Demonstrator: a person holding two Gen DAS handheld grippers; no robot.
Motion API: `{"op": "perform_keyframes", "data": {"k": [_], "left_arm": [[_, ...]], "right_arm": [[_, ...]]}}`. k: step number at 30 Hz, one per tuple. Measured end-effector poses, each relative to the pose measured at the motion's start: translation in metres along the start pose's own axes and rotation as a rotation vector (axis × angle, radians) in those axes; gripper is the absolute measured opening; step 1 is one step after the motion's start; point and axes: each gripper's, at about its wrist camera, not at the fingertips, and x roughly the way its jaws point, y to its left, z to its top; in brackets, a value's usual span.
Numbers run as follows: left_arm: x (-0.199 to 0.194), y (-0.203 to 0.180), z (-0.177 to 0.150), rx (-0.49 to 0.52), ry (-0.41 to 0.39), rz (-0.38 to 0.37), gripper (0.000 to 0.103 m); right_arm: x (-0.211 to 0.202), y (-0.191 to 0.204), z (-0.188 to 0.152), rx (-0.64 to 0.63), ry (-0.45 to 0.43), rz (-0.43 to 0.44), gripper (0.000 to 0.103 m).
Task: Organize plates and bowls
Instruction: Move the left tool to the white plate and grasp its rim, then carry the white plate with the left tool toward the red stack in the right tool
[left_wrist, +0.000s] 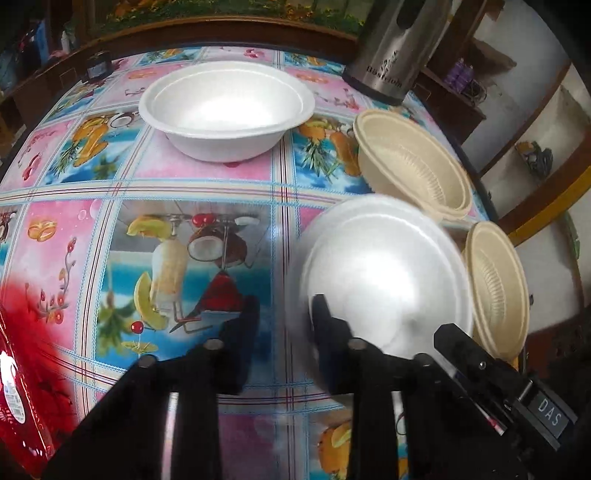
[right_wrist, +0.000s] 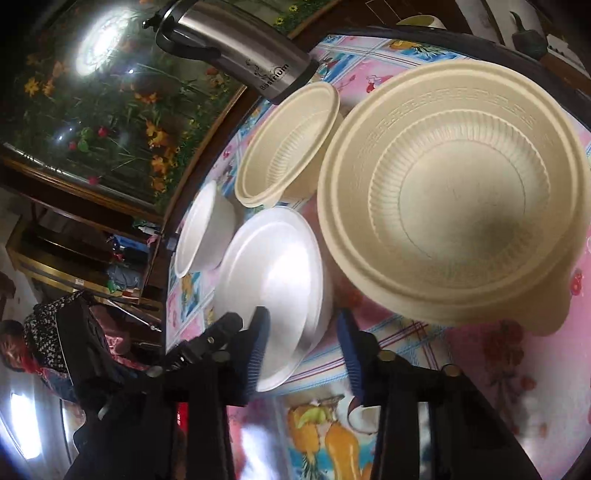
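Rim of white round foam dish (right_wrist: 273, 266) between spread blue pads of right gripper (right_wrist: 304, 350), not pinched. Left gripper (left_wrist: 288, 328) at opposite rim; I can't tell grip through blur. Dish rests on fruit-print tablecloth (left_wrist: 184, 184) beside cream ribbed plastic bowl (right_wrist: 454, 192). Two-sided hold suits flimsy foam, I judge.

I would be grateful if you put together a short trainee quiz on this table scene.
1. How many beige ribbed bowls are in view?
2. True or false: the steel flask lies on its side.
3. The left gripper and the right gripper are both at the rim of which dish?
A. the nearer white foam bowl
B. the farther white foam bowl
C. a beige ribbed bowl

Key: 1. two. 2. false, it stands upright. 3. A.
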Motion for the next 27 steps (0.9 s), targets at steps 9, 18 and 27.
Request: {"op": "perform_keyframes", "data": {"k": [9,18,27], "left_arm": [[-0.019,0.002,-0.011,0.024,-0.022,-0.005,0.012],[-0.057,0.019,-0.045,0.018,-0.079,-0.016,0.012],[-0.093,0.055,-0.076,-0.039,-0.13,-0.011,0.012]], "right_arm": [[-0.001,0.012,-0.011,-0.062,-0.002,-0.025,0.008],[-0.024,0.035,-0.042,-0.144,-0.024,-0.012,0.008],[-0.034,0.069,-0.08,-0.246,-0.014,0.013,0.008]]}}
